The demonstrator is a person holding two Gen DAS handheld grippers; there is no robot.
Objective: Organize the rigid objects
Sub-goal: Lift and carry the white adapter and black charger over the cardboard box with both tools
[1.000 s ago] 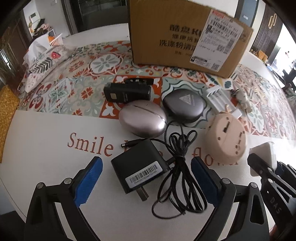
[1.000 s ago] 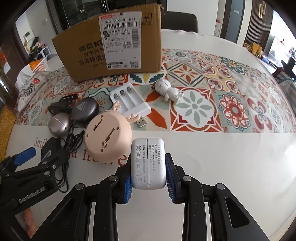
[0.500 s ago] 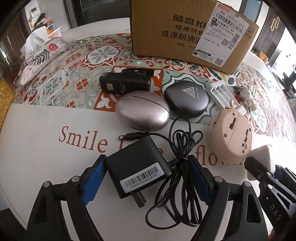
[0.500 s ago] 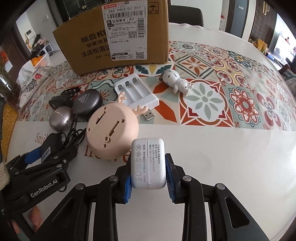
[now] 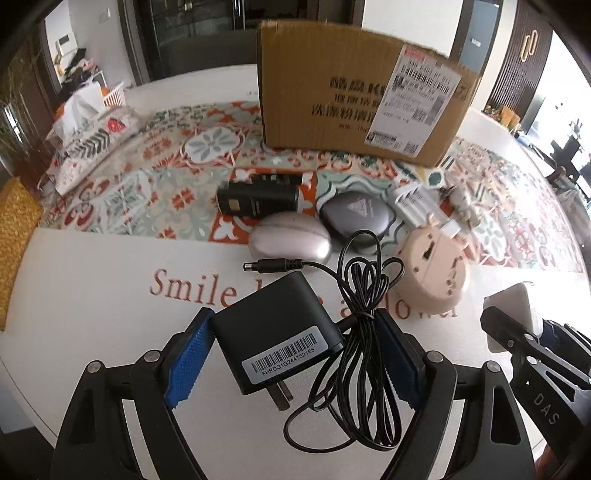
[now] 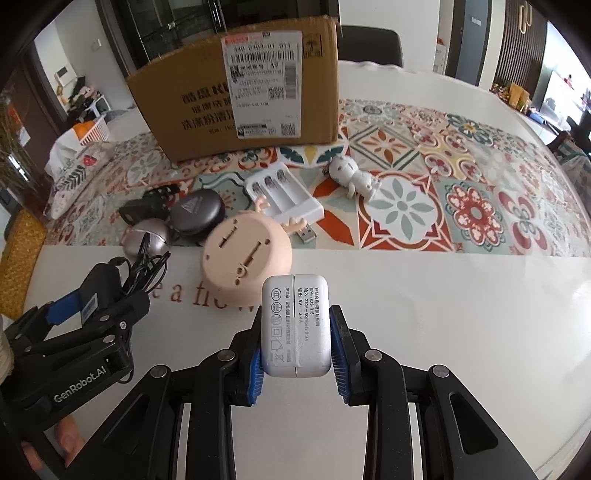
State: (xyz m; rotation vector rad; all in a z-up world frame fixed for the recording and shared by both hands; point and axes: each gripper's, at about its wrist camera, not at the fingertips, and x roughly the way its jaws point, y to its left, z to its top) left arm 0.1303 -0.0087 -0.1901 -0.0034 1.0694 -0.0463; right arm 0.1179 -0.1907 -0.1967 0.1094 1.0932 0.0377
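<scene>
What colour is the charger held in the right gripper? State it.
White, with grey printed markings: the charger shows best in the right wrist view, clamped in the right gripper.

Daylit dining room around a large white round table (image 6: 461,295)

A patterned tile-print runner (image 6: 476,177) crosses the table. Beyond the table's far edge stand a dark chair back (image 6: 369,46) and dark glass-fronted cabinets (image 5: 192,33). To the table's right, slatted dark wood panelling (image 5: 517,55) meets bright windows (image 5: 569,85); to its left, a white basket (image 6: 94,129) sits in a dimmer corner beside a yellow woven seat (image 5: 14,221).
</scene>
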